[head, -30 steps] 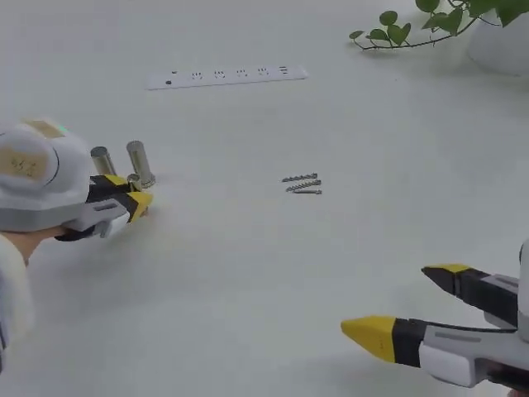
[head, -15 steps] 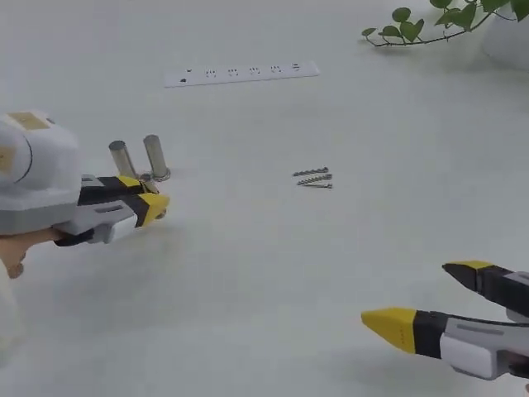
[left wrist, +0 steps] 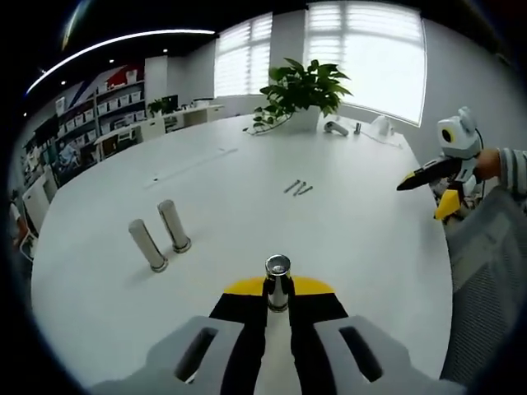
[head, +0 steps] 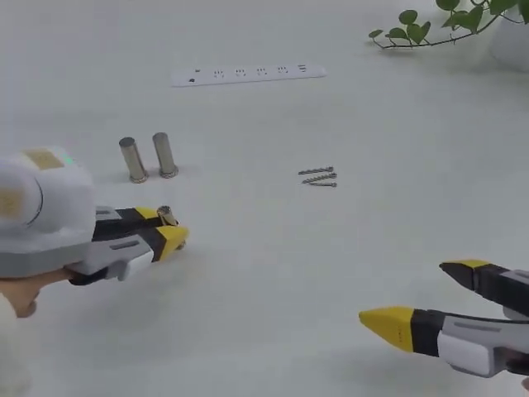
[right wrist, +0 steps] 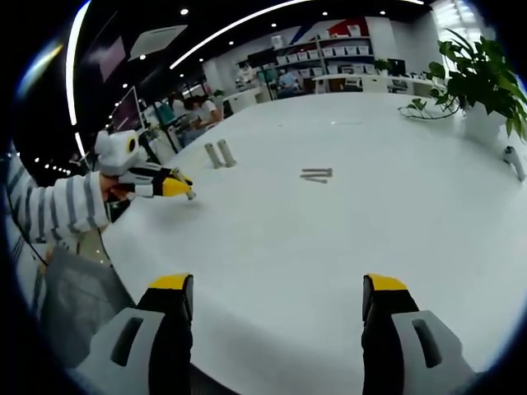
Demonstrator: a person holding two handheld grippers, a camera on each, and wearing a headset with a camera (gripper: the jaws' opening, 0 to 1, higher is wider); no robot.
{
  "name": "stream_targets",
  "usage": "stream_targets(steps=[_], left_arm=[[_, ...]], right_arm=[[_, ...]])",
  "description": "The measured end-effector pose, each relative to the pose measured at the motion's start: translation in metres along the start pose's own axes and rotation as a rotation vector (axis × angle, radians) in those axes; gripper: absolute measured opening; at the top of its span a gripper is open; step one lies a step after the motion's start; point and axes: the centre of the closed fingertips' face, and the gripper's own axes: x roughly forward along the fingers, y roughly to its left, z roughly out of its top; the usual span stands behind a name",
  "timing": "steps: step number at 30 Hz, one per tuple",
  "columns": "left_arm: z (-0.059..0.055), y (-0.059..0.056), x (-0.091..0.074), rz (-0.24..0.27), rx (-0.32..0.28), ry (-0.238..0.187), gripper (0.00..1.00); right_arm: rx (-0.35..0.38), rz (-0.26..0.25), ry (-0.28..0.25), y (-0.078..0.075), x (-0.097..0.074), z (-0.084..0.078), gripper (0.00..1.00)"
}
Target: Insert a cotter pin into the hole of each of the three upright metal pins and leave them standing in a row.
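Three cotter pins (head: 319,177) lie side by side on the tabletop (head: 273,273). Two upright metal pins (head: 164,155) stand well to their left. The third metal pin (head: 168,216) sits nearer and further left, between the left gripper (head: 171,227) fingers. A power strip (head: 248,75) lies behind the cotter pins, and a plant (head: 438,18) behind-right. The right gripper (head: 405,291) is before them, rightward.

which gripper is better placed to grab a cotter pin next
Right. The right gripper is open, empty and points toward the cotter pins; the left gripper is shut on a metal pin.
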Motion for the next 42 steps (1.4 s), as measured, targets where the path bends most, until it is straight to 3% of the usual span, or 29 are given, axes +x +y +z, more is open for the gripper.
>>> stream_targets(steps=[8, 18, 33, 42], left_arm=[[-0.006, -0.016, 0.003, -0.040, 0.058, 0.017, 0.07], [-0.017, -0.020, 0.007, -0.052, 0.080, 0.036, 0.07], [-0.019, -0.020, 0.010, -0.035, 0.039, 0.016, 0.08], [-0.013, -0.020, 0.006, -0.037, 0.020, -0.004, 0.09]], right_arm=[[0.003, 0.003, 0.011, 0.001, 0.000, -0.001, 0.86], [-0.005, 0.003, 0.016, -0.001, -0.001, 0.001, 0.86], [-0.022, 0.011, 0.015, 0.001, -0.001, 0.005, 0.86], [-0.033, 0.018, 0.013, 0.006, -0.001, 0.007, 0.86]])
